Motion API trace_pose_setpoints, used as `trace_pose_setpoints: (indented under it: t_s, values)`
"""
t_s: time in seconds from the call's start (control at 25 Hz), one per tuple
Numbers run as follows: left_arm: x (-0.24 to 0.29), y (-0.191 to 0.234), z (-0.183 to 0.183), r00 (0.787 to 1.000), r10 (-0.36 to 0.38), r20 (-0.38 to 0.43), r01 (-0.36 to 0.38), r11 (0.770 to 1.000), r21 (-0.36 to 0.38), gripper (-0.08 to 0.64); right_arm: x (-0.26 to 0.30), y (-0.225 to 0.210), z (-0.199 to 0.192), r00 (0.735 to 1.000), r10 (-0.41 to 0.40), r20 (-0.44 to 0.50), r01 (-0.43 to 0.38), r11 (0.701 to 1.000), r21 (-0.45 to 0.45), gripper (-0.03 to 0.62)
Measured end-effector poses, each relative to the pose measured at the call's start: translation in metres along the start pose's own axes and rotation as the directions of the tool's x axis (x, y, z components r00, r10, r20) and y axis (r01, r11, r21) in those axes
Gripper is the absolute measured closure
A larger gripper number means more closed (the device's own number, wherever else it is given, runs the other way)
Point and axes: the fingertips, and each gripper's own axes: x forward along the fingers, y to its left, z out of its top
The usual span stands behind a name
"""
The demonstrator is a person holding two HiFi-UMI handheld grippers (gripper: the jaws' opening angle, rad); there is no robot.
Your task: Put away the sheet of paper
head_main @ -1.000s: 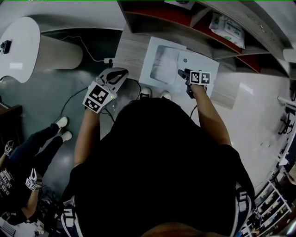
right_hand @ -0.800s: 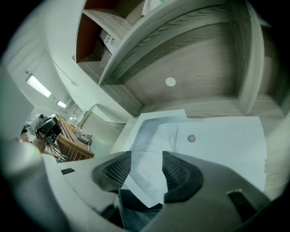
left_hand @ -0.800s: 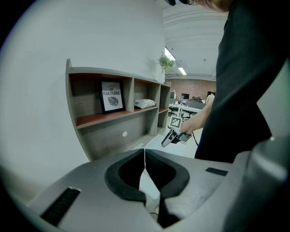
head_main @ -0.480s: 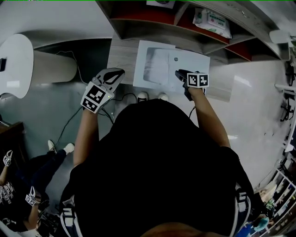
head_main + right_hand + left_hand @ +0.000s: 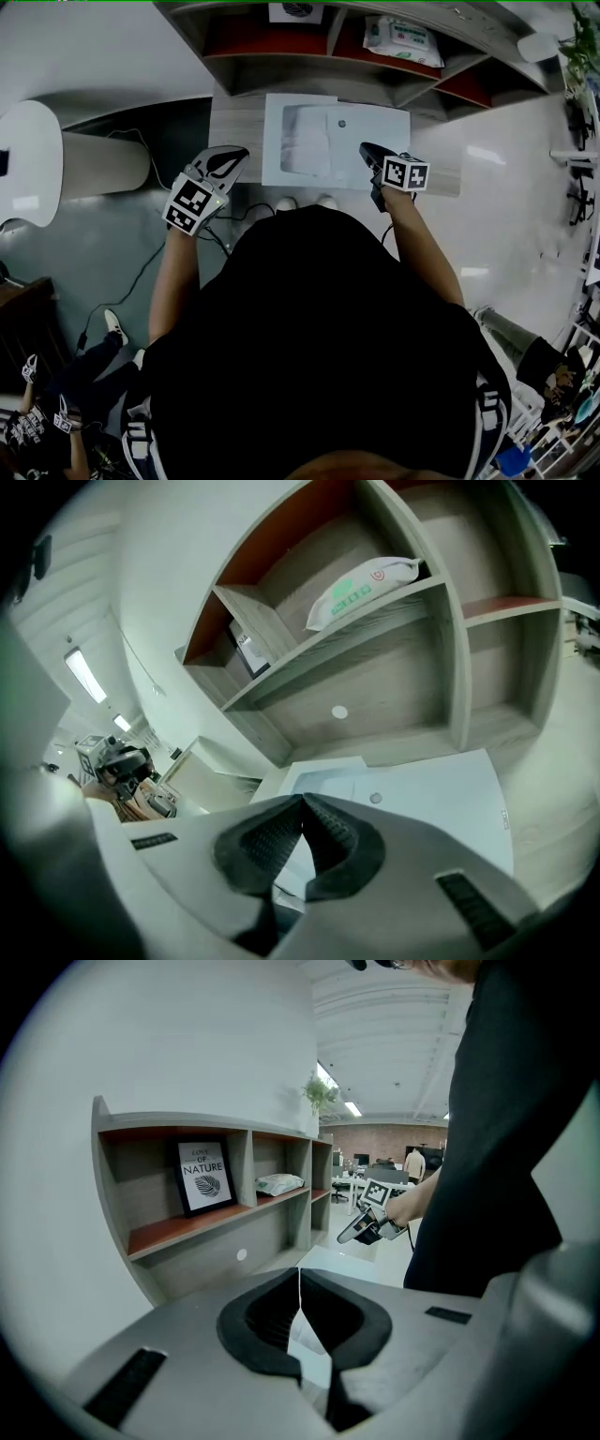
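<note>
Jaws of right gripper just closed, seemingly empty, above the paper, left gripper jaws together.

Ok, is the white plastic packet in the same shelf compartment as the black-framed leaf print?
No, a wooden divider stands between the white plastic packet and the black-framed leaf print, each in its own compartment.
</note>
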Motion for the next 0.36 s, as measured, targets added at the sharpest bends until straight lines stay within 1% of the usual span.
trace_pose_setpoints:
  t_s: [0.12,0.36]
  values:
    - [0.005,-0.003,0.002,1.000,-0.022,-0.003,0.022,1.000,0.008,0.537,-0.011,0.013,0.007,1.000,0.010,0.028,-0.009,1.000,-0.016,0.577]
    - [0.014,-0.016,0.001,0.999,-0.049,-0.005,0.050,0.999,0.012,0.537,-0.023,0.039,0.017,0.998,0.029,0.064,-0.023,0.995,-0.097,0.577]
